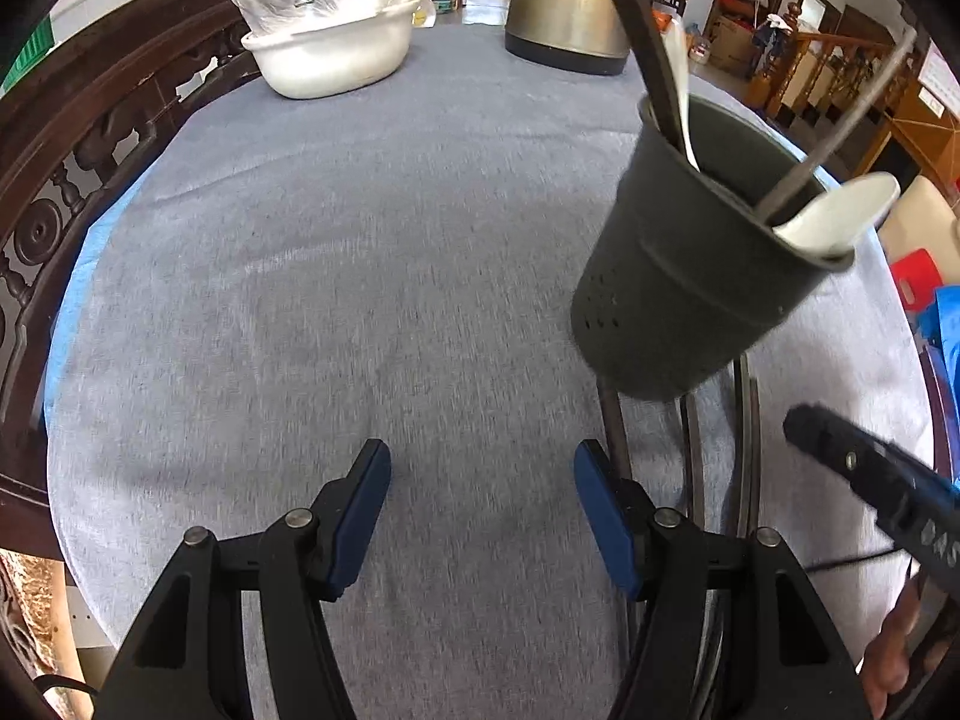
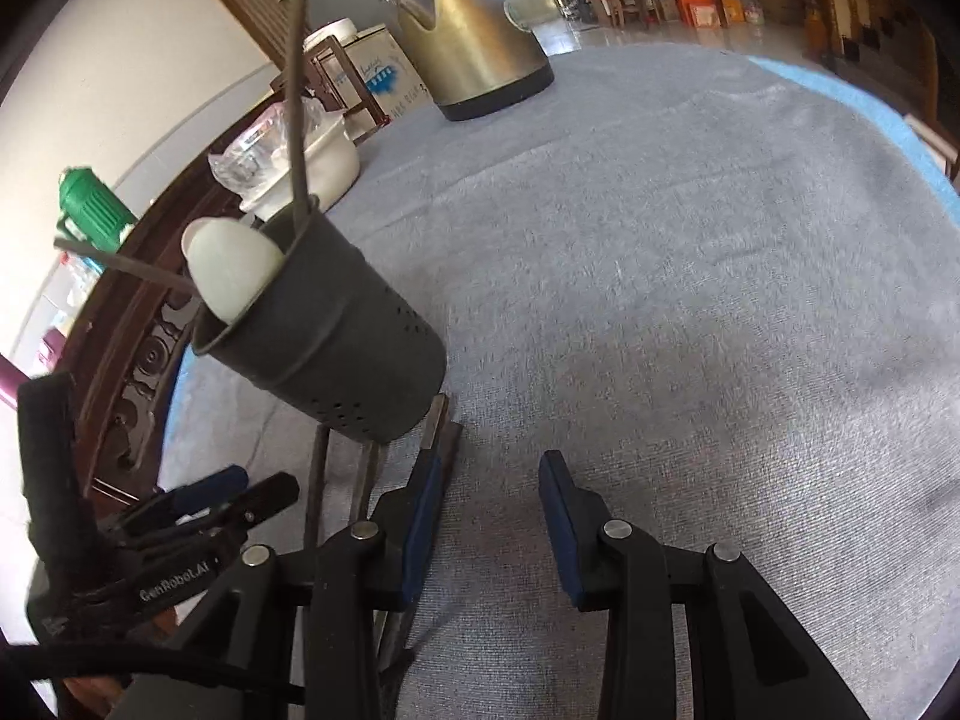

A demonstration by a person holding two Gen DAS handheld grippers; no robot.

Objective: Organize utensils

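A dark grey perforated utensil holder (image 1: 696,252) stands on the grey tablecloth; it also shows in the right wrist view (image 2: 324,336). In it are a white spoon (image 1: 840,210), a second white spoon (image 1: 681,78), a dark flat utensil and thin chopsticks (image 2: 297,72). Several dark long utensils (image 1: 618,420) lie on the cloth in front of the holder, also seen in the right wrist view (image 2: 441,426). My left gripper (image 1: 480,504) is open and empty, left of them. My right gripper (image 2: 489,516) is open and empty, just right of them; it also shows in the left wrist view (image 1: 840,450).
A metal kettle (image 1: 564,6) and a white basin holding a plastic-wrapped bowl (image 1: 330,42) stand at the far side of the table (image 1: 360,240). A carved dark wooden rail (image 1: 72,180) runs along the left edge. A red stool (image 1: 918,282) is off the right edge.
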